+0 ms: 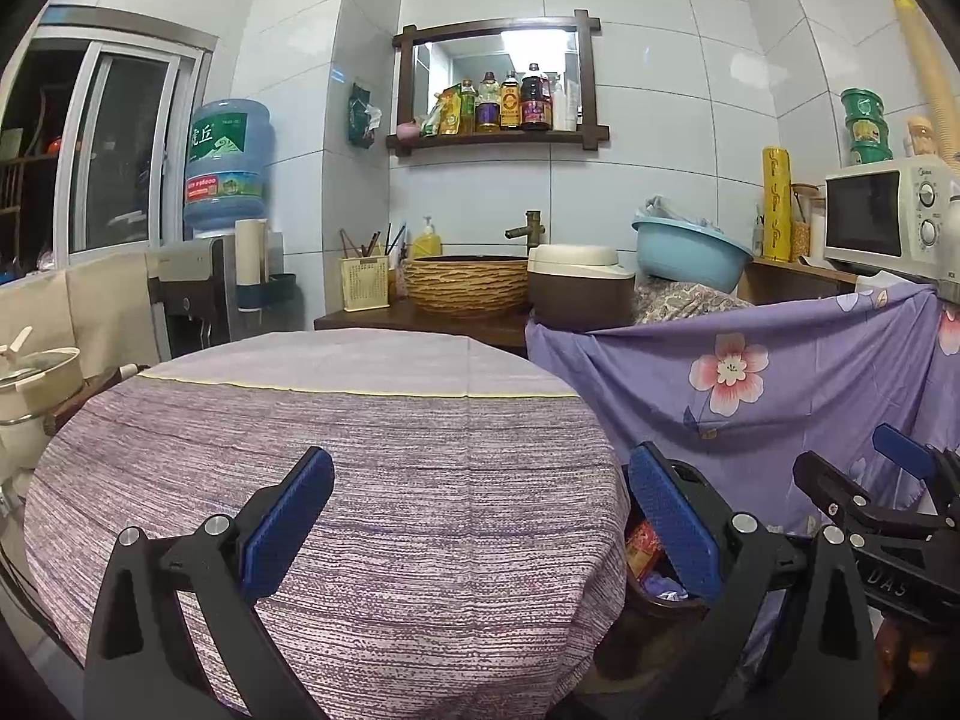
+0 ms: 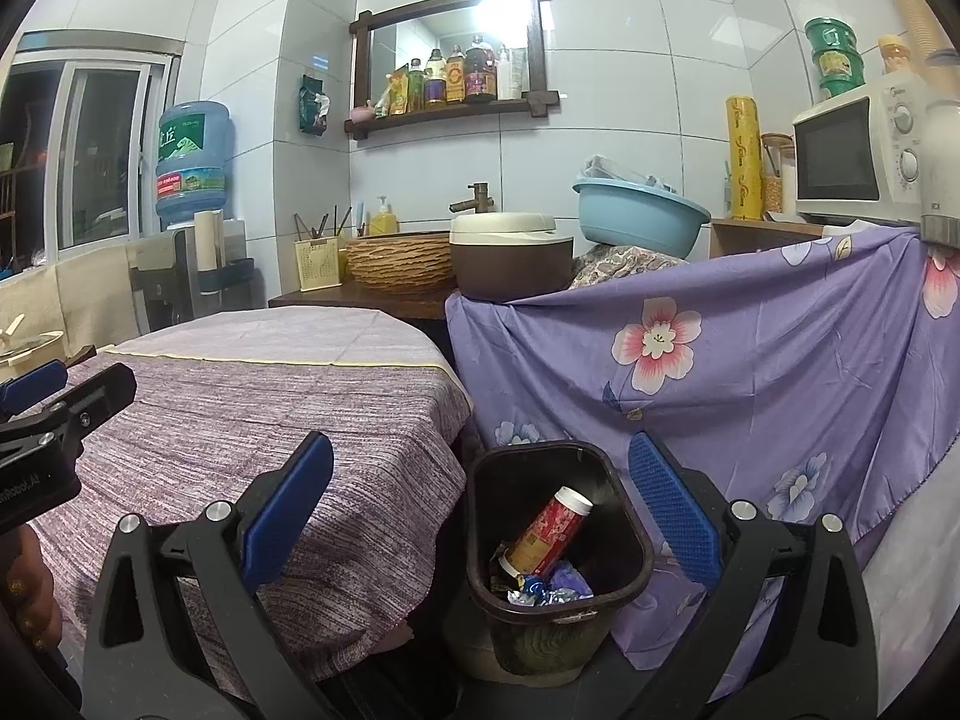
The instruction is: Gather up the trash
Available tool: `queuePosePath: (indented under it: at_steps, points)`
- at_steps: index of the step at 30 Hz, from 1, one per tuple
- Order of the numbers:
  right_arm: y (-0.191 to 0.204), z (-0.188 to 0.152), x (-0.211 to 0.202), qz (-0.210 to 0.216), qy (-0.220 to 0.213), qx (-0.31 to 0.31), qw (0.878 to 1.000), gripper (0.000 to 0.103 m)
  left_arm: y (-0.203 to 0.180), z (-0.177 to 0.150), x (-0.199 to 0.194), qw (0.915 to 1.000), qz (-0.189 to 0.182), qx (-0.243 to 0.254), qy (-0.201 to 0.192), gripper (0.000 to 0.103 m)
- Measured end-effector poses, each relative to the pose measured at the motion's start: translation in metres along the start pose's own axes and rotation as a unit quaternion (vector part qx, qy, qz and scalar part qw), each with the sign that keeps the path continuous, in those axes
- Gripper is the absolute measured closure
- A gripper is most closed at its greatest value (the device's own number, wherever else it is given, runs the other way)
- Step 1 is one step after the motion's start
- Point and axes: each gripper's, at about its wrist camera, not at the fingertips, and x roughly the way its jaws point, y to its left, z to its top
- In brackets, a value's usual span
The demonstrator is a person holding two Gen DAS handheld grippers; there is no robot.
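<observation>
A dark brown trash bin [image 2: 624, 546] stands on the floor between the round table and the purple flowered sheet. Inside it lie a red and yellow cylindrical can [image 2: 549, 531] and crumpled blue and silver wrappers [image 2: 552, 585]. My right gripper [image 2: 480, 516] hovers open above the bin, nothing between its fingers. My left gripper [image 1: 480, 525] is open over the table's right edge, empty, its right pad [image 1: 672, 525] above the bin [image 1: 666, 606], of which only a sliver with wrappers shows. The right gripper [image 1: 888, 480] appears at the right of the left wrist view.
The round table [image 1: 360, 450] wears a purple striped cloth. Behind it are a water dispenser [image 1: 222, 276], a woven basin [image 1: 465, 282], a rice cooker [image 1: 579, 288], a blue tub [image 1: 690, 249] and a microwave [image 1: 882, 213]. The flowered sheet [image 2: 750, 372] drapes the right side.
</observation>
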Motion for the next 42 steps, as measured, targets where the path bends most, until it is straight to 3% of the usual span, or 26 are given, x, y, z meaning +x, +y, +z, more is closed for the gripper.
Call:
queuePosePath:
  at_steps: [42]
  points:
    - [-0.0041,-0.0045,0.002,0.001,0.006,0.003,1.0,0.006,-0.0031,-0.0026,0.0028,1.0,-0.004,0.002,0.003,0.005]
